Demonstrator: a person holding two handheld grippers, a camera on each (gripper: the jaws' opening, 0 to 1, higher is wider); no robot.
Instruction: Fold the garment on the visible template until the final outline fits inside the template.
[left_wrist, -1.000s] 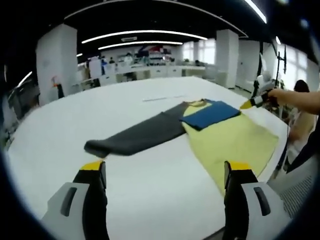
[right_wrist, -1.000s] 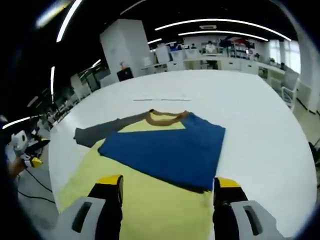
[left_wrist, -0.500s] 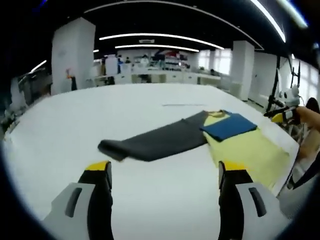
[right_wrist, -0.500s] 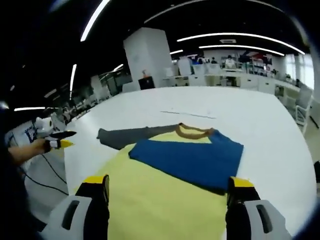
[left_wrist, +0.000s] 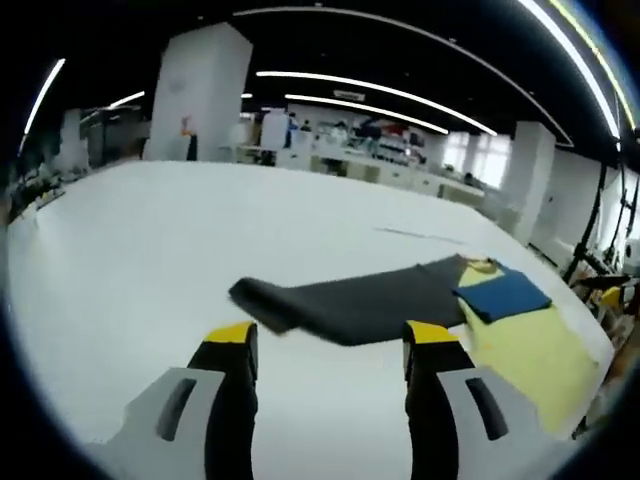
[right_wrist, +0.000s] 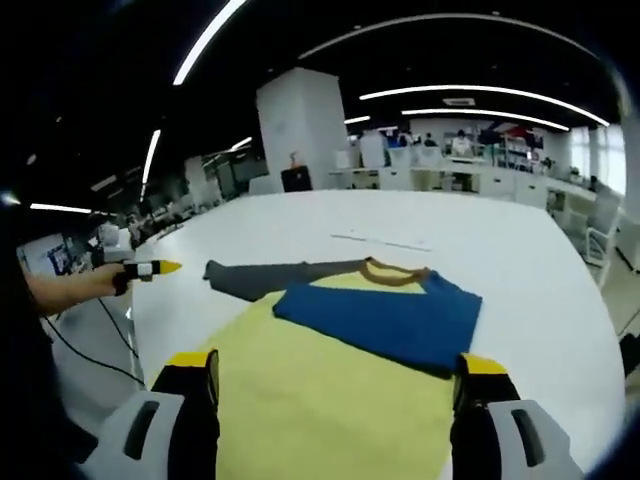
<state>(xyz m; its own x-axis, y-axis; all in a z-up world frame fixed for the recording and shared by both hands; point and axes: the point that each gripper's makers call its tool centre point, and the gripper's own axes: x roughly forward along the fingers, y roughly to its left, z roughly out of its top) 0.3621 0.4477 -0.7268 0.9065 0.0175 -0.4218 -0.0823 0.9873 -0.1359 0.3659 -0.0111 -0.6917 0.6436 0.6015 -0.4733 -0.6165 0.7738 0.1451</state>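
**Garment flat on surface, both hand-held grippers apart and empty**

Left gripper view: the left hand-held gripper (left_wrist: 330, 345) rises from the bottom edge, black jaws with yellow tips spread apart, nothing between them. Both tips hang over the white surface (left_wrist: 130, 250). Just past the tips lies the grey sleeve (left_wrist: 350, 298), stretched out flat, cuff end toward the left of this view. To its right the sleeve joins the yellow body (left_wrist: 530, 350) of the garment, which lies near the surface's right edge. A blue sleeve (left_wrist: 502, 296) is folded over the yellow body near the collar. A thin line (left_wrist: 418, 235) is marked on the surface beyond the garment.

Right gripper view: the right hand-held gripper (right_wrist: 335, 378) has its jaws wide apart, holding nothing, tips over the yellow body (right_wrist: 330, 390). Beyond it the blue sleeve (right_wrist: 385, 318) lies folded across the chest, reaching to the tan collar (right_wrist: 395, 272). The grey sleeve (right_wrist: 265, 277) extends left from the collar area, flat on the surface (right_wrist: 520, 240). At the left of this view a person's hand (right_wrist: 75, 290) holds the left hand-held gripper (right_wrist: 150, 269) off the surface edge, yellow tip pointing toward the grey sleeve, apart from it. The marked line (right_wrist: 385, 243) sits beyond the collar.

Far field: white pillar (right_wrist: 300, 125), desks (right_wrist: 470, 170) and ceiling strip lights (right_wrist: 470, 92).
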